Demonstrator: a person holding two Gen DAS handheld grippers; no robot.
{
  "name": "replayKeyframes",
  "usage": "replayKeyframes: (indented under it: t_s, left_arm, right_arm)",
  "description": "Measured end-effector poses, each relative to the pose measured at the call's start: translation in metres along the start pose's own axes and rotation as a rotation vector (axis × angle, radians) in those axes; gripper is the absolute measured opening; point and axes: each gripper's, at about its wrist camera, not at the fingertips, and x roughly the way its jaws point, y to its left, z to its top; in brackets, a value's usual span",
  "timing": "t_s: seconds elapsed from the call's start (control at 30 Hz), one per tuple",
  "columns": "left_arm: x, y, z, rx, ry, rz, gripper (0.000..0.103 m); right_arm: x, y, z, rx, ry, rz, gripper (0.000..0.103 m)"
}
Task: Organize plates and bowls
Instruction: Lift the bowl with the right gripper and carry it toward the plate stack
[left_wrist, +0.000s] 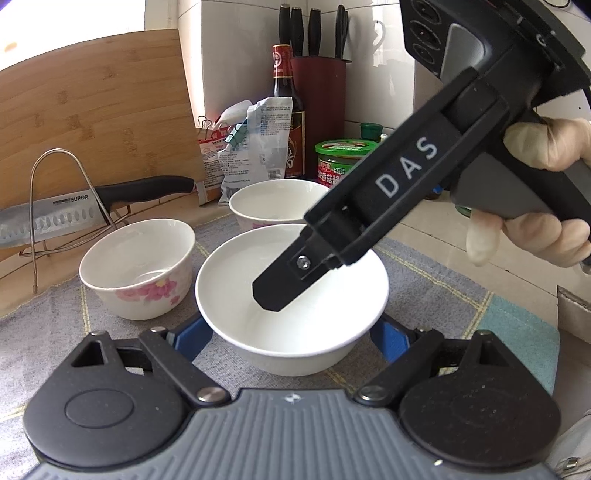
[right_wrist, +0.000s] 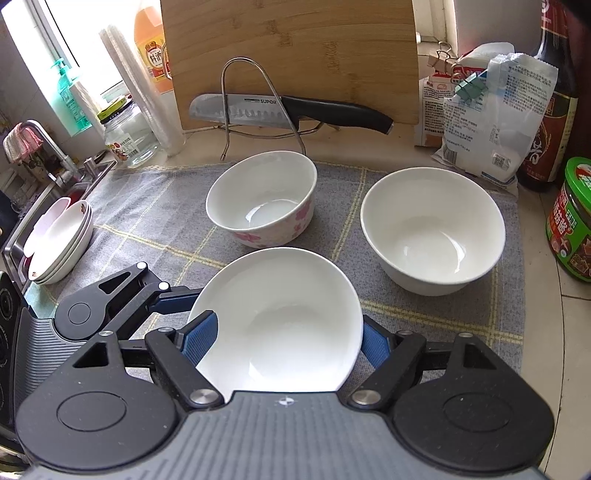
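- The left gripper (left_wrist: 291, 343) points somewhat downward, its blue pads (left_wrist: 192, 341) pressed against either side of the white bowl (left_wrist: 291, 295).
- The right gripper (right_wrist: 284, 339) tilts more steeply down, blue pads (right_wrist: 201, 338) closed on the same bowl's rim.
- A gloved hand (left_wrist: 535, 192) wraps the right gripper's handle, behind its fingers.

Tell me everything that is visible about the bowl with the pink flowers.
The flowered bowl is white and glossy and looks like ceramic. It has steep sides and pink blossoms printed on its outer wall; the inside is plain. It is empty and stands upright, mouth up, on the grey checked cloth, in front of the knife. The left wrist view shows a gap between it and the other bowls. No tongs touch it; only the cloth under it does.
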Motion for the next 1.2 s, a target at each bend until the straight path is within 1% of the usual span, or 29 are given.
replayKeyframes:
  t_s: [0.37, 0.73, 0.87, 1.0, 1.2]
  left_arm:
    - [-0.048, 0.019, -0.009, -0.021, 0.038, 0.065, 0.091]
    - [-0.096, 0.061, -0.039, -0.064, 0.079, 0.132, 0.091]
    - [-0.108, 0.077, -0.049, -0.082, 0.090, 0.152, 0.091]
    - [-0.116, 0.089, -0.058, -0.099, 0.097, 0.158, 0.091]
    - [-0.122, 0.099, -0.066, -0.109, 0.113, 0.152, 0.091]
  right_arm:
    - [0.001, 0.054, 0.005, -0.065, -0.013, 0.053, 0.085]
    - [0.033, 0.124, 0.011, -0.126, 0.010, 0.117, 0.086]
    - [0.046, 0.147, 0.015, -0.147, 0.015, 0.136, 0.086]
    - [0.058, 0.165, 0.016, -0.170, 0.024, 0.134, 0.086]
    - [0.072, 0.177, 0.016, -0.169, 0.048, 0.132, 0.086]
